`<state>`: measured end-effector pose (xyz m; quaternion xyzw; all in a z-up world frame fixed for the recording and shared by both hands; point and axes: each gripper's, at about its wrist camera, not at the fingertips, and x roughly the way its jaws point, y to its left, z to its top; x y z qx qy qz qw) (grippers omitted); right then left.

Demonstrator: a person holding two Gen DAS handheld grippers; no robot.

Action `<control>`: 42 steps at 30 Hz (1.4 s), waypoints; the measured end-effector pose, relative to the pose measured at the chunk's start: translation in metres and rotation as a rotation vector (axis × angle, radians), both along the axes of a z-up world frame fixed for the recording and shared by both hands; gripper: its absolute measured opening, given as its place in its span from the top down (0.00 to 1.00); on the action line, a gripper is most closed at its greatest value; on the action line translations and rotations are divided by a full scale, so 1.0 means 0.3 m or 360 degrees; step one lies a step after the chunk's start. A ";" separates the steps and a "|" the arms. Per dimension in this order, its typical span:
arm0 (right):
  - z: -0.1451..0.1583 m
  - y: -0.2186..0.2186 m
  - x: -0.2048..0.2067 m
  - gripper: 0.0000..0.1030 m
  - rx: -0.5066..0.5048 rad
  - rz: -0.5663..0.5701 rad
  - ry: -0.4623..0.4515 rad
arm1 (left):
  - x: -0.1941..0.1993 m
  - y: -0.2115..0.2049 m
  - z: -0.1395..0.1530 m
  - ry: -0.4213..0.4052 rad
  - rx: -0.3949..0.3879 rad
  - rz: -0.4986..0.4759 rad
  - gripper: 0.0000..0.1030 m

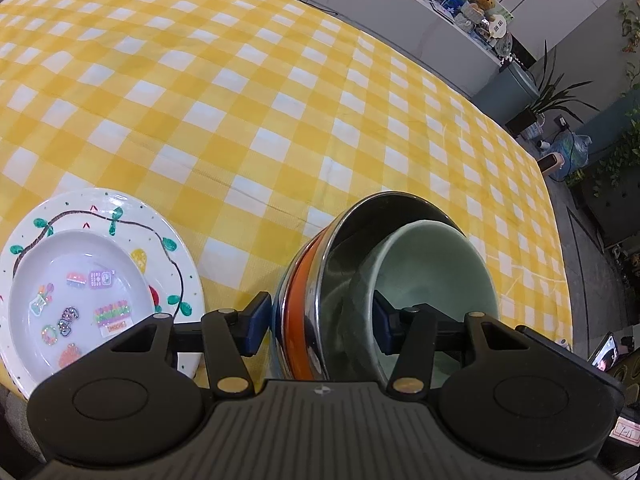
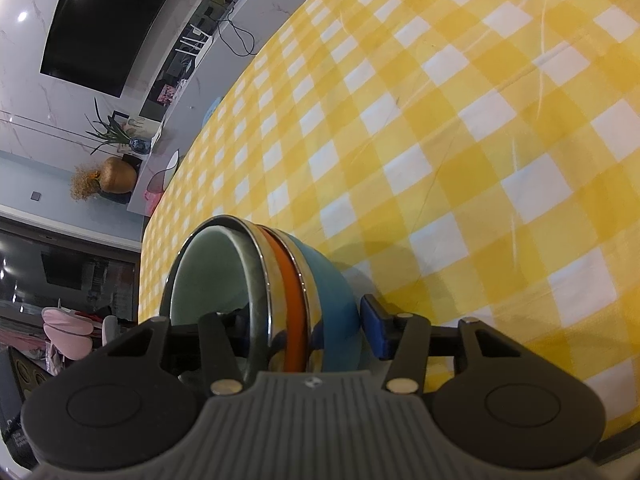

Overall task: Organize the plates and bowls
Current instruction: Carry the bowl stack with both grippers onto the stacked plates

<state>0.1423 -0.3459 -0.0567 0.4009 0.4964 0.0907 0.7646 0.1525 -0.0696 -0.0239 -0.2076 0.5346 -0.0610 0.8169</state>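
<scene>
A nested stack of bowls stands tilted over the yellow checked tablecloth (image 1: 280, 100): a pale green bowl (image 1: 436, 264) inside a steel bowl (image 1: 384, 208), then an orange bowl (image 1: 300, 280) and a blue bowl (image 2: 332, 280) outermost. My left gripper (image 1: 320, 316) straddles the stack's near wall, one pad against the outside and the other inside the green bowl. My right gripper (image 2: 304, 320) clamps the opposite wall the same way; its inner finger is mostly hidden behind the rim. At the left lies a leaf-painted plate (image 1: 176, 248) with a smaller white sticker plate (image 1: 80, 280) on it.
The tablecloth spreads wide beyond the bowls. The table edge (image 2: 160, 208) runs close to the left of the stack in the right wrist view. Shelves, plants and a cable lie beyond the table's far side.
</scene>
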 end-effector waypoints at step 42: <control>0.247 0.320 -0.100 0.59 -0.0157 0.0203 -0.0189 | -0.179 0.317 0.208 -0.0191 -0.0113 0.0162 0.46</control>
